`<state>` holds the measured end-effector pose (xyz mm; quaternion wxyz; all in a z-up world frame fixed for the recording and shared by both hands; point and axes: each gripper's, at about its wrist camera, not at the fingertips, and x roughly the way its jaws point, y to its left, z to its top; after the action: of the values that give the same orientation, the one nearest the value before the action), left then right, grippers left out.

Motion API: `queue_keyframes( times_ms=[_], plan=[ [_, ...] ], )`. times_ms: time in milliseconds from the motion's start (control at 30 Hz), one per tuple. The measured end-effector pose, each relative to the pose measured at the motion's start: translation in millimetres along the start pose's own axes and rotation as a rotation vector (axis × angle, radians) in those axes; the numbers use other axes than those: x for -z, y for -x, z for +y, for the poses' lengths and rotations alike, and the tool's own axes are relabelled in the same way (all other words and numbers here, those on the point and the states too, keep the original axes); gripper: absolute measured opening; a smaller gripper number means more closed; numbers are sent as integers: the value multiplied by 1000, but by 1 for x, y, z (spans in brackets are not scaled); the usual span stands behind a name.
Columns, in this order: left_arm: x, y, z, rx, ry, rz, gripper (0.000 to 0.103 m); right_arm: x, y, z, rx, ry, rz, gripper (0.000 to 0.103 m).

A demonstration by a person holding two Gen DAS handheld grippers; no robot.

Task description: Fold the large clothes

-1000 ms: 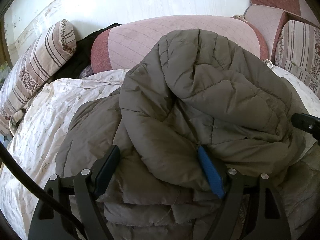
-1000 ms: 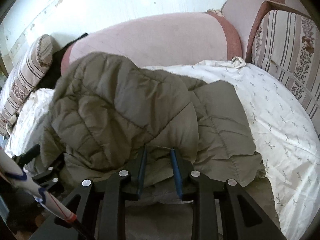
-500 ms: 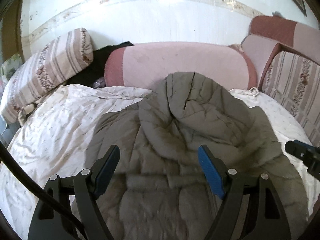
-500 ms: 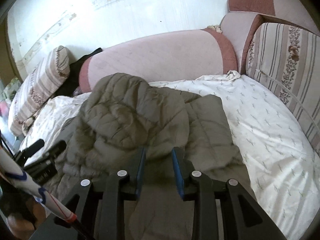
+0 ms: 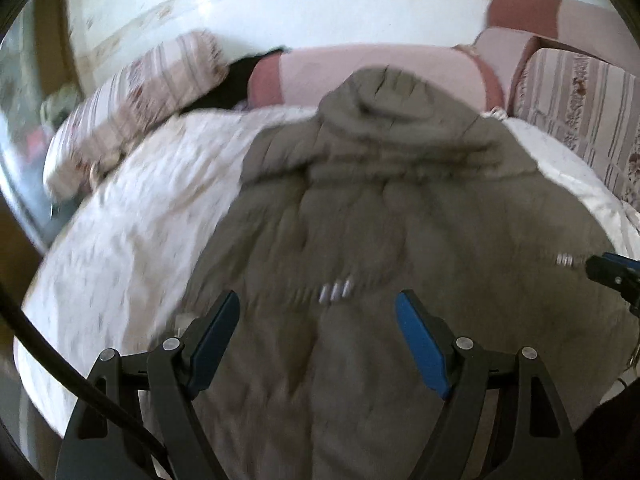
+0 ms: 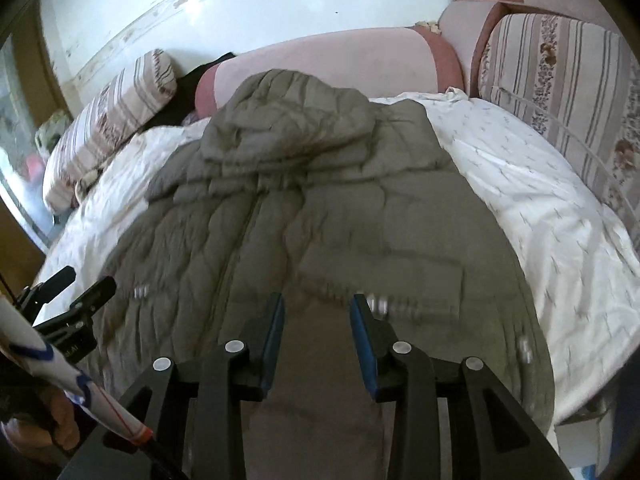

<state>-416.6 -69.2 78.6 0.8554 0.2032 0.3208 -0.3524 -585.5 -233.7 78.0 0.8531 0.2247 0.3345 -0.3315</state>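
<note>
A grey-olive quilted hooded jacket [image 5: 380, 208] lies spread lengthwise on the white bed sheet [image 5: 132, 220], hood toward the far pink bolster; it also shows in the right wrist view [image 6: 320, 208]. My left gripper [image 5: 318, 312] is open and empty, raised above the jacket's near end. My right gripper [image 6: 317, 312] is open with a narrower gap, empty, above the jacket's near hem. The right gripper's tip [image 5: 612, 272] shows at the right edge of the left wrist view; the left gripper [image 6: 72, 300] shows at the lower left of the right wrist view.
A pink bolster [image 6: 332, 64] lies along the far wall. A striped pillow [image 6: 112, 120] is at far left, with a dark garment [image 5: 236, 84] beside it. Striped floral cushions [image 6: 560, 80] stand at right. White sheet [image 6: 540, 200] lies right of the jacket.
Both grippers have pulled back and up from the jacket. The bunched hood part now lies unrolled toward the bolster and the jacket lies flatter. The right jaws have widened.
</note>
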Motion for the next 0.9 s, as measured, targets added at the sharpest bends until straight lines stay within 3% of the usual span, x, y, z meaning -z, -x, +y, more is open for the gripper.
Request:
queue_keyframes(
  times_ms=[133,333,500,900],
  plan=[
    [27,-1,16,-77,16,24,80,32,2,11,44,45,22,37],
    [50,-25,23,-84,46,113,80,60,-16,20,114,135,69,39],
    [52,-31,16,-123,5,92,85,72,-25,26,178,201,49,43],
    [60,-33,18,-129,-6,36,92,79,-26,28,206,236,4,52]
  ],
)
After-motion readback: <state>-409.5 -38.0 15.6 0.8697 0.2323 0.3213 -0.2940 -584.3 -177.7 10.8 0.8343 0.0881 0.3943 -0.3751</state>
